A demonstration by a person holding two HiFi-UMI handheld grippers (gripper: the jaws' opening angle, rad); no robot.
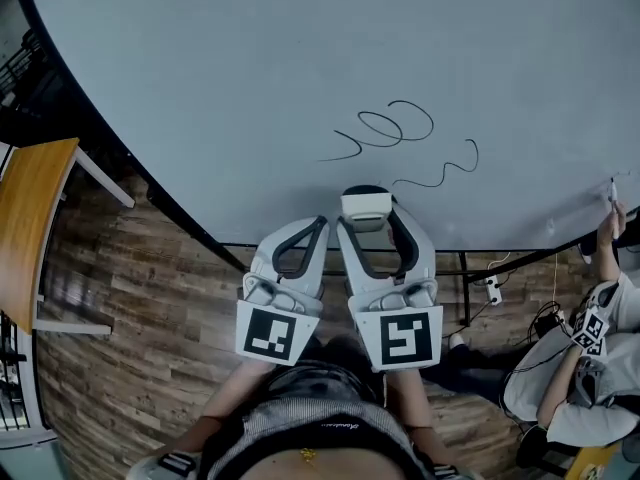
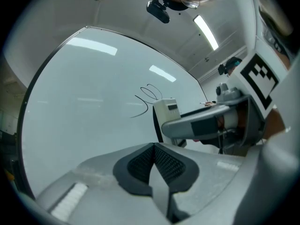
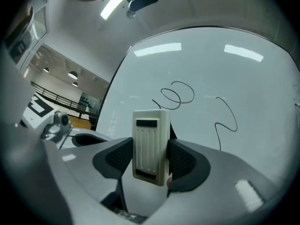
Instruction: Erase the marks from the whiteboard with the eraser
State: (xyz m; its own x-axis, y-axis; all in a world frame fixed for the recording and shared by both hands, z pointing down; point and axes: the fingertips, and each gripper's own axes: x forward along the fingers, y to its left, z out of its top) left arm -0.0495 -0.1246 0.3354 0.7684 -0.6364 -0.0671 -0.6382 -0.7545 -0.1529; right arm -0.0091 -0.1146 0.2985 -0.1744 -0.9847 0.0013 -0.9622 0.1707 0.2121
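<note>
Right tool (image 3: 149, 162) is clamped on the white eraser (image 3: 151, 142), just below the black squiggles (image 1: 385, 128) on the whiteboard (image 1: 280, 48). Left tool (image 2: 153, 165) sits alongside, clenched and empty.

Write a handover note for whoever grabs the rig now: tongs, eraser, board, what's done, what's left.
Right tongs: shut on the eraser, held upright.
Left tongs: shut, nothing between them, beside the right.
Whiteboard: looped scribble and wavy line both intact. In the head view the eraser sits just below them; whether it touches the board cannot be told.
Done: eraser picked up. No wiped patch shows.
Left: wipe both marks.
</note>
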